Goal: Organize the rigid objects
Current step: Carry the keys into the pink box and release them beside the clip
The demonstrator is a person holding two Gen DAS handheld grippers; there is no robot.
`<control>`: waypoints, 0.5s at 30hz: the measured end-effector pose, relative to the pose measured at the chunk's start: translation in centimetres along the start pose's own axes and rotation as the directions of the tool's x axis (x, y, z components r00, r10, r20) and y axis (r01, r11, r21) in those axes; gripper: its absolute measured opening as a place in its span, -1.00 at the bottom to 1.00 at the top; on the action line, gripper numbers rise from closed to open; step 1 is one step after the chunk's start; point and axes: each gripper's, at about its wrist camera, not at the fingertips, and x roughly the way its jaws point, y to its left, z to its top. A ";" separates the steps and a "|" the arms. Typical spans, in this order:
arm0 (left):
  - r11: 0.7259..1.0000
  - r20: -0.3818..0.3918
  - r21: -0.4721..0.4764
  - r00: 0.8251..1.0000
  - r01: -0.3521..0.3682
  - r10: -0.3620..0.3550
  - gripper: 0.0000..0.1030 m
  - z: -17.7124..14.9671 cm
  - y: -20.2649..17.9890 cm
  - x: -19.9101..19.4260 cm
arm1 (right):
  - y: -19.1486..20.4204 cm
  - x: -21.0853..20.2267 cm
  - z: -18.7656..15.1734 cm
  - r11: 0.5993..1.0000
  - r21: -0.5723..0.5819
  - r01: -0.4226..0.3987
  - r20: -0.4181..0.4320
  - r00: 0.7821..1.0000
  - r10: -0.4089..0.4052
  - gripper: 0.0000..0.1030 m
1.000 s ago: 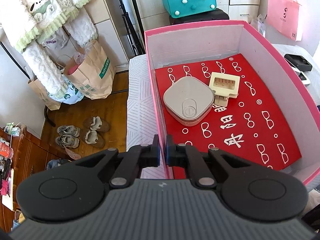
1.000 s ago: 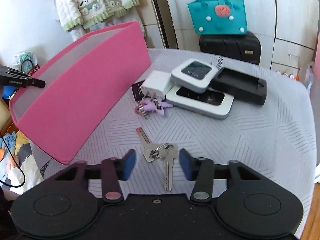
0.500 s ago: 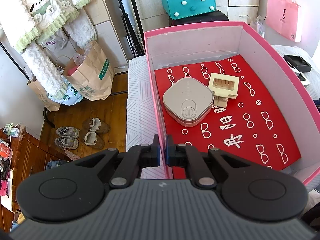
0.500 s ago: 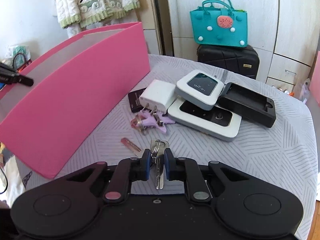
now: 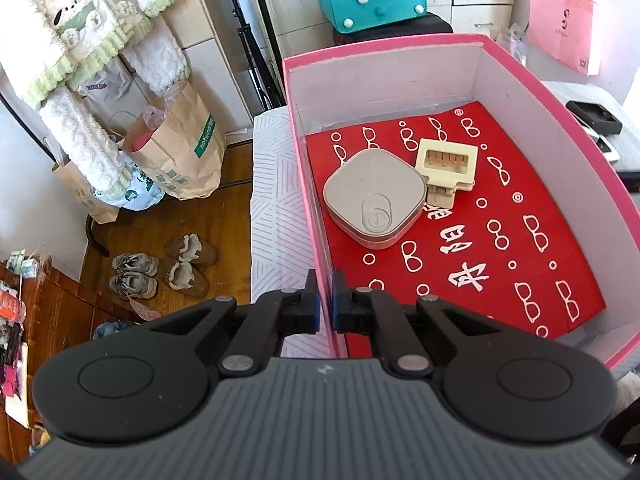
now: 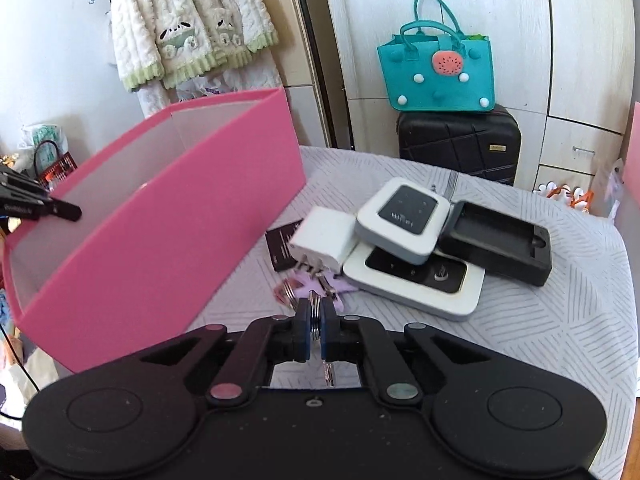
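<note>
Bedroom corner, grey-striped cloth over the table (image 6: 520, 320), wood floor below at the left of the left wrist view. Low in the centre of the right wrist view: right gripper (image 6: 316, 322) clamped on the ring of the keys (image 6: 316, 312), blades dangling under the pads, apparently lifted clear of the cloth; gripped by the ring, probably so the thin blades need no prying off the fabric. Bottom centre of the left wrist view: left gripper (image 5: 324, 308) pinched shut on the near wall of the pink box (image 5: 400, 46), seemingly to steady it for the drop. Inside, on a red liner printed with white glasses: a rounded beige case (image 5: 374, 198) and, touching its upper right corner, a cream slotted holder (image 5: 448, 162); lower right of the floor bare. Centre right of the right wrist view, awaiting sorting: white charger (image 6: 324, 244), two white-framed devices (image 6: 404, 218) stacked, black cradle (image 6: 500, 240), purple keychain (image 6: 316, 284), small black card (image 6: 282, 246). Further out, teal bag (image 6: 436, 70) on a black suitcase (image 6: 460, 140), fleece garments hanging upper left.
</note>
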 end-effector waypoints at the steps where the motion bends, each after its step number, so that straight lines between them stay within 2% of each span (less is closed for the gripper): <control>1: 1.000 -0.002 0.008 1.000 0.000 0.000 -0.90 0.0 0.0 0.0 | 0.1 -0.2 0.3 1.000 -0.005 0.000 0.002 1.000 0.000 -0.88; 6: 1.000 -0.040 0.008 0.999 0.028 -0.027 -0.89 0.6 0.3 0.2 | 1.0 -1.9 2.6 0.999 -0.032 -0.024 0.045 0.999 0.026 -0.88; 15: 1.000 -0.023 0.018 1.000 0.022 -0.021 -0.90 0.4 0.0 0.4 | 4.1 -5.3 8.3 0.989 -0.131 -0.073 0.176 0.980 0.095 -0.88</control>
